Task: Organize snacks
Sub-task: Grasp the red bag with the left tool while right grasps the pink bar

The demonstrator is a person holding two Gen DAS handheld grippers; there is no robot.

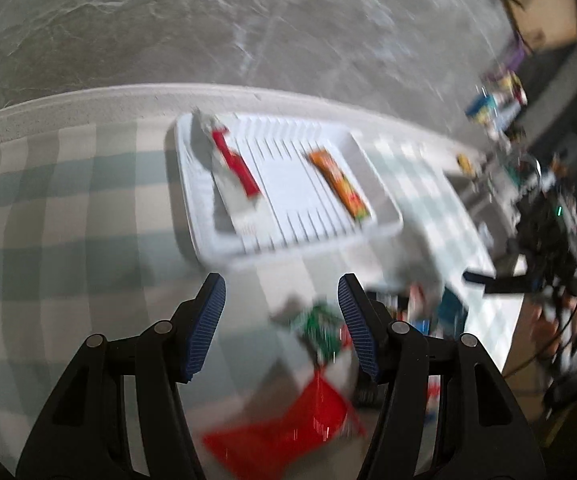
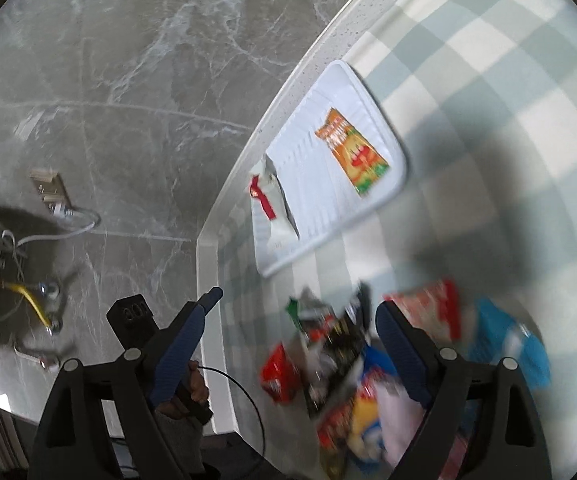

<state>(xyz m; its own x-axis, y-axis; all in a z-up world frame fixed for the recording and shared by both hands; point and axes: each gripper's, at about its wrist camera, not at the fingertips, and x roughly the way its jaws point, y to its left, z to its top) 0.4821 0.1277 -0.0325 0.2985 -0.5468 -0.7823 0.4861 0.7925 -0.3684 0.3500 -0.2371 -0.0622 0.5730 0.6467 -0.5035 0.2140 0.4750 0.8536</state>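
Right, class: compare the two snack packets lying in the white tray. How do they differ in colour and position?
The orange packet is orange with red and green print; the white packet is white with a red stripe. The orange packet lies flat on the tray floor, the white packet by the opposite wall, looking crumpled. Both are slim and lie inside the tray.

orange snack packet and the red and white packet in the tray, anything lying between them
Nothing: in both wrist views only bare ribbed floor of the white tray separates the orange snack packet from the red and white packet.

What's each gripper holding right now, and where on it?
Nothing. Left gripper and right gripper both have jaws wide open above the loose snack pile.
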